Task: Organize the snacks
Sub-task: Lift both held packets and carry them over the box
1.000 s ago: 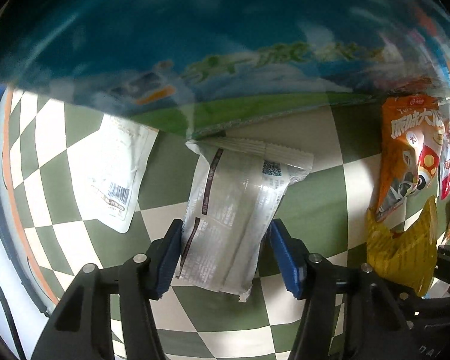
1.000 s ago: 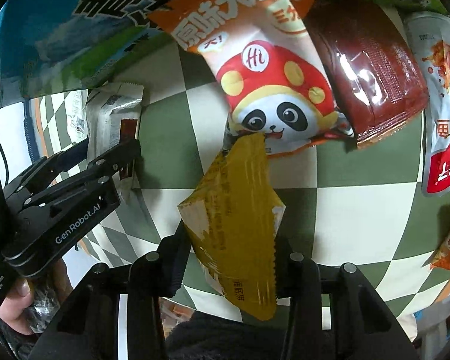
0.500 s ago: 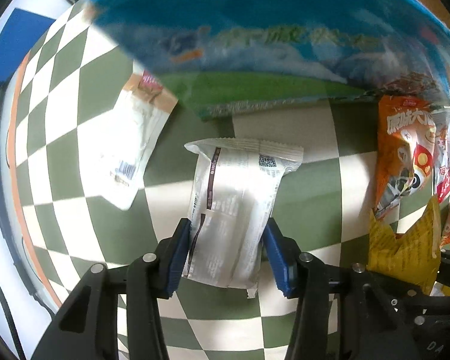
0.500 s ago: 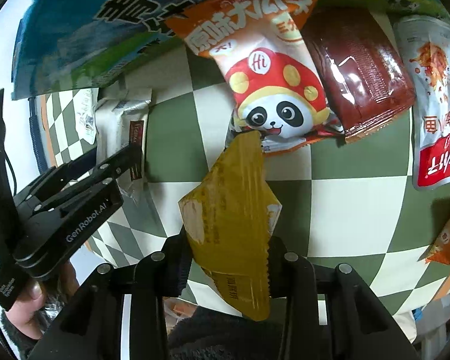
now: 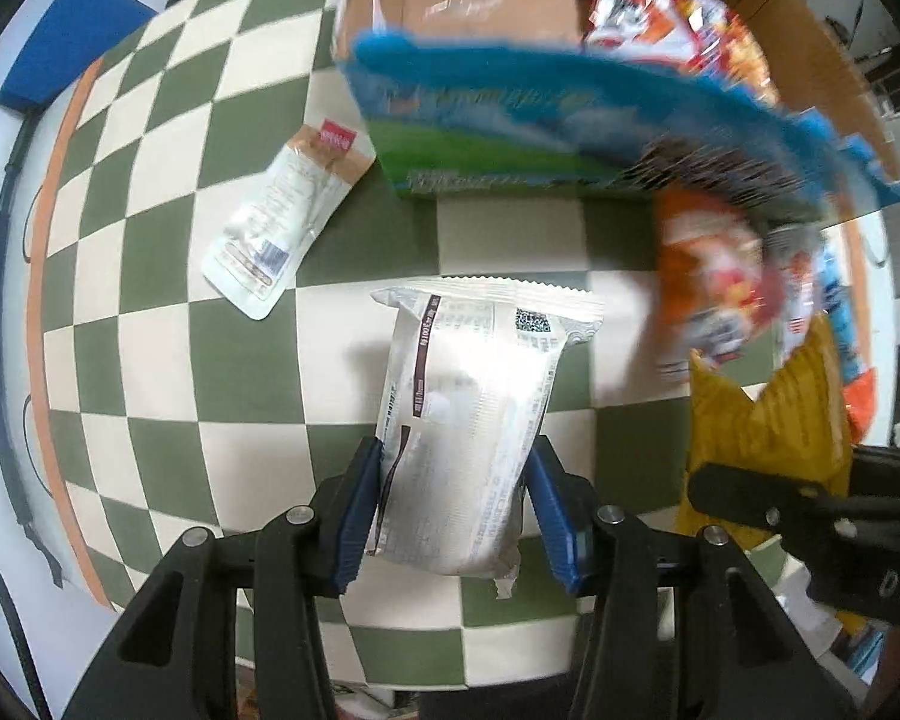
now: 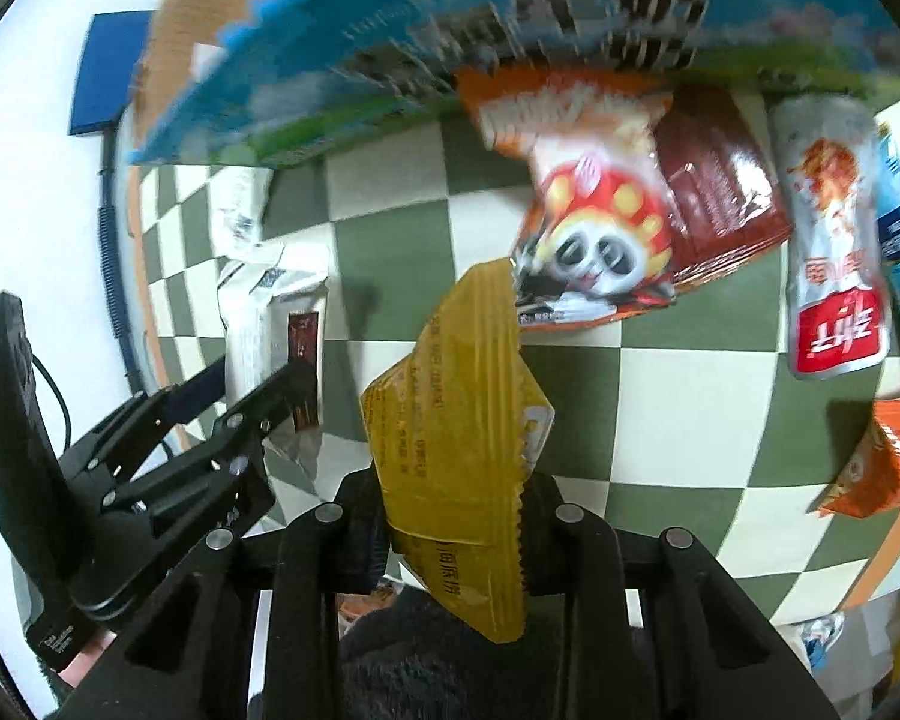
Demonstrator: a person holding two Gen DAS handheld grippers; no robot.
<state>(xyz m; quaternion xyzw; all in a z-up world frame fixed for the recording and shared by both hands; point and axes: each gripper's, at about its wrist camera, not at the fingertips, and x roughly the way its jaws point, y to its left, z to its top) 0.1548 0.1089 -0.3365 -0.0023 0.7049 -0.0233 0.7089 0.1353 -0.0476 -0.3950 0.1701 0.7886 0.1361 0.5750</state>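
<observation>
Snacks fill both our grippers: our left gripper (image 5: 456, 504) is clamped on a white packet (image 5: 468, 426), its blue pads (image 5: 363, 510) pressing the packet's two long sides near the lower end, so the packet stands out ahead of the fingers with its crimped top edge and a small square code farthest from us. Our right gripper (image 6: 450, 516) is clamped the same way on a yellow packet (image 6: 459, 420), which juts forward and a little upward, its lower tail hanging back between the fingers. In the left view the yellow packet (image 5: 762, 420) shows at the right edge just beside the white one, and in the right view the white packet (image 6: 273, 324) and the left gripper (image 6: 252, 396) sit close by on the left. Both packets are above a green and cream checkered cloth (image 5: 150, 300). On that cloth, left of the white packet, lies a small pale pouch (image 5: 282, 216) with a red label at its far end. Ahead of the yellow packet lies an orange panda bag (image 6: 588, 222), blurred, partly overlapping a dark red packet (image 6: 720, 180); to the right of these lie a white and red packet (image 6: 828, 240) and, near the edge, an orange packet (image 6: 882, 456). Farther out stands a cardboard box (image 5: 798, 24) holding more packets, with a large blue and green bag (image 5: 540, 126), also blurred, in front of it. A blue pad (image 5: 60, 66) rests off the cloth's far left corner.
</observation>
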